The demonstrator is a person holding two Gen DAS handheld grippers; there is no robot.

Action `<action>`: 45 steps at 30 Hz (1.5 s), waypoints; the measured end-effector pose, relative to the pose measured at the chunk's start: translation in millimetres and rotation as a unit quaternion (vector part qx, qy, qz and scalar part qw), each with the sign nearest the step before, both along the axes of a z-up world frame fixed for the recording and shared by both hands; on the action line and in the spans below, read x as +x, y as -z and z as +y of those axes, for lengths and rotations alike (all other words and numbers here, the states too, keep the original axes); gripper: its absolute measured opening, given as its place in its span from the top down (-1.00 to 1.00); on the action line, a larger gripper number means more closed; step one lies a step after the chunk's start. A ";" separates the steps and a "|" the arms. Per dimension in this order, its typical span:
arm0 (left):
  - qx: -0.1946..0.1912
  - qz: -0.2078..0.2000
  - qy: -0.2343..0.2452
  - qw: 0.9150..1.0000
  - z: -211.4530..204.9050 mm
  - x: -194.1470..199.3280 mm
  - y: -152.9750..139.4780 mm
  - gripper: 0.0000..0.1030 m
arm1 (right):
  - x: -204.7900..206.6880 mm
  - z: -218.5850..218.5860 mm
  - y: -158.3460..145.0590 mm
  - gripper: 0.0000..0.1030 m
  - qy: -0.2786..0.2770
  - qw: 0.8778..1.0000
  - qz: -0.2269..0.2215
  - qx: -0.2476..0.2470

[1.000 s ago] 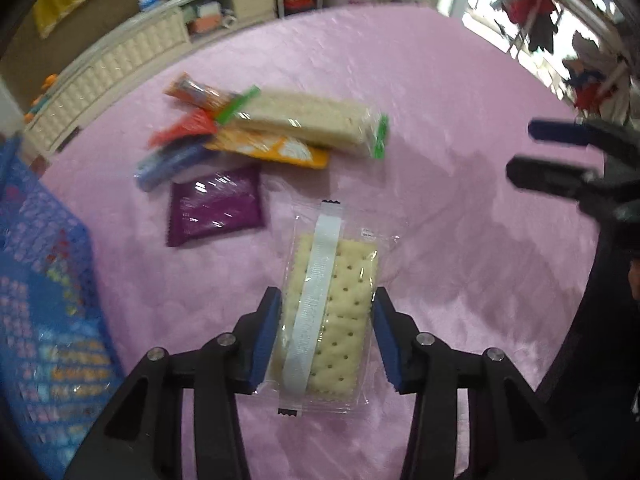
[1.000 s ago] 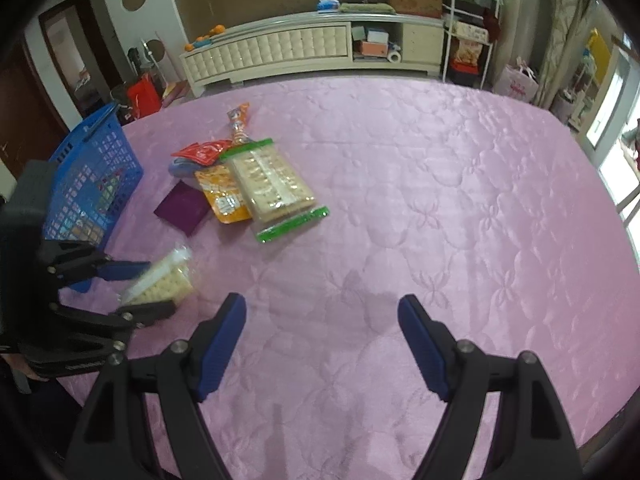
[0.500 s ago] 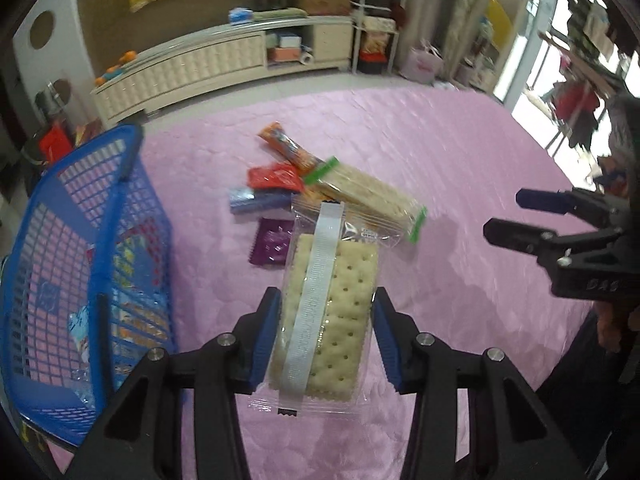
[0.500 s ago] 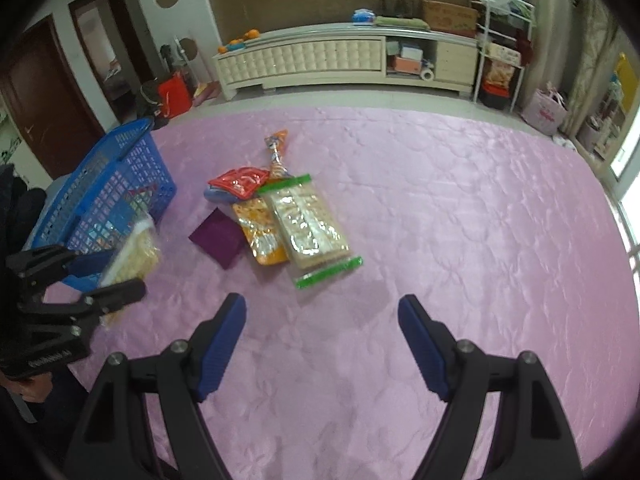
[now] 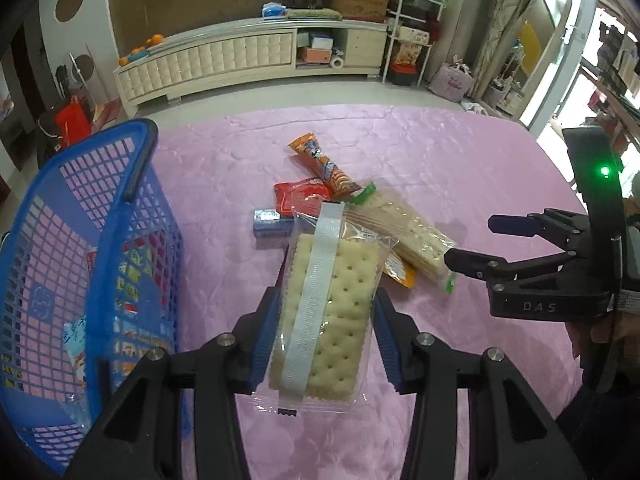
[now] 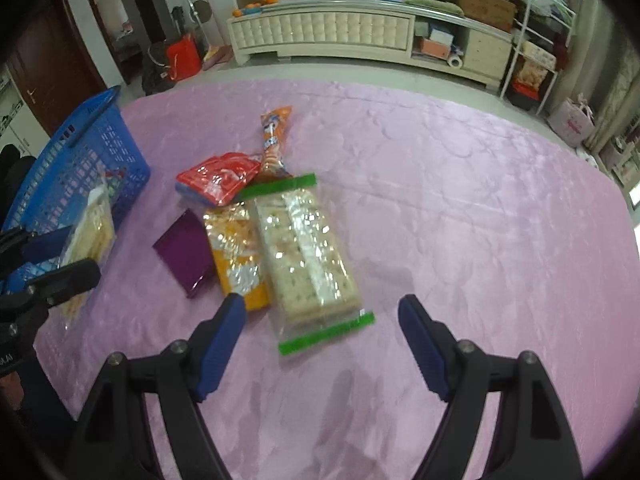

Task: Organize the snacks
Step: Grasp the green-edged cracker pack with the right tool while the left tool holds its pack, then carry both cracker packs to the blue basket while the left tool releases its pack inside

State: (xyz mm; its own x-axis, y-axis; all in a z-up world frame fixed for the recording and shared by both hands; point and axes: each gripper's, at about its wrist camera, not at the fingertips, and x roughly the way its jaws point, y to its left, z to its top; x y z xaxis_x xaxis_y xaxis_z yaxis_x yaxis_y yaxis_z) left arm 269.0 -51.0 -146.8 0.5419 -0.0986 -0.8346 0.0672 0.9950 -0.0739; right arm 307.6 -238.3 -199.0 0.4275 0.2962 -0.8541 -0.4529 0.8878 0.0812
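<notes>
1. Here the left gripper (image 5: 325, 334) is clamped on a clear-wrapped cracker pack (image 5: 328, 312), its blue pads pressing both long sides, and the pack is lifted clear of the pink cloth-covered counter (image 5: 460, 168).
2. The cracker pack sits just right of the blue basket (image 5: 116, 240), which stands at the counter's left edge with several snack packets already inside.
3. The right gripper (image 6: 320, 336) hangs with its jaws wide apart and nothing between them, above the near end of the snack pile.
4. In that pile, a long cracker sleeve with green ends (image 6: 308, 256) lies nearest the right gripper, with an orange packet (image 6: 238, 256) touching its left side.
5. A purple packet (image 6: 186, 254) lies just left of the orange one.
6. Farther off, a red packet (image 6: 218, 176) rests on a blue-silver one, and an orange tube-shaped snack (image 6: 274, 136) points toward the far side.
7. A hand (image 5: 600, 332) shows at the right gripper's handle.
</notes>
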 end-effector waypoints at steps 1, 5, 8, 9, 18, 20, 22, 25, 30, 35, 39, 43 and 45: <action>-0.001 0.002 -0.001 1.000 -0.9 2.6 1.7 0.15 | 3.9 2.4 3.6 -0.60 -0.007 1.000 0.005 -0.002; -0.001 0.007 0.001 1.000 -2.1 13.0 11.0 0.15 | 17.0 8.1 13.6 -0.60 -0.029 1.000 0.012 0.002; 0.003 0.010 0.005 1.000 -3.9 19.6 16.5 0.15 | 24.5 13.6 20.5 -0.60 -0.045 0.999 0.021 0.001; 0.004 0.011 0.005 1.000 -4.4 21.0 18.2 0.16 | 27.2 16.5 24.2 -0.60 -0.053 0.998 0.026 -0.006; 0.013 0.023 0.006 1.000 -5.6 19.3 26.0 0.16 | 27.4 17.0 35.0 -0.15 -0.074 0.997 0.023 -0.002; 0.013 0.022 0.006 1.000 -6.7 17.0 26.0 0.15 | 23.8 15.5 34.4 -0.13 -0.072 0.997 0.016 -0.004; 0.014 0.017 0.007 1.000 -7.2 12.4 23.6 0.15 | 18.8 14.2 32.4 -0.13 -0.065 0.998 0.008 -0.006; 0.014 0.011 0.004 1.000 -6.8 6.5 17.8 0.16 | 10.9 11.7 20.9 -0.12 -0.057 0.998 -0.008 0.002; 0.015 -0.008 0.004 1.000 -7.8 -5.6 -0.3 0.16 | -13.9 9.2 -9.3 -0.12 -0.059 0.997 -0.036 0.018; 0.017 -0.032 0.004 0.999 -7.1 -23.6 -21.5 0.16 | -39.8 10.3 -39.6 -0.12 -0.062 0.996 -0.064 0.026; 0.013 -0.052 0.000 0.999 -2.3 -42.1 -41.7 0.16 | -64.8 11.5 -68.8 -0.13 -0.067 0.993 -0.089 0.030; 0.012 -0.079 -0.004 0.997 4.8 -63.9 -65.2 0.16 | -89.4 17.1 -94.0 -0.12 -0.077 0.990 -0.118 0.023; 0.014 -0.089 -0.007 0.996 9.1 -74.0 -74.2 0.16 | -97.0 22.1 -108.1 -0.13 -0.082 0.987 -0.134 0.019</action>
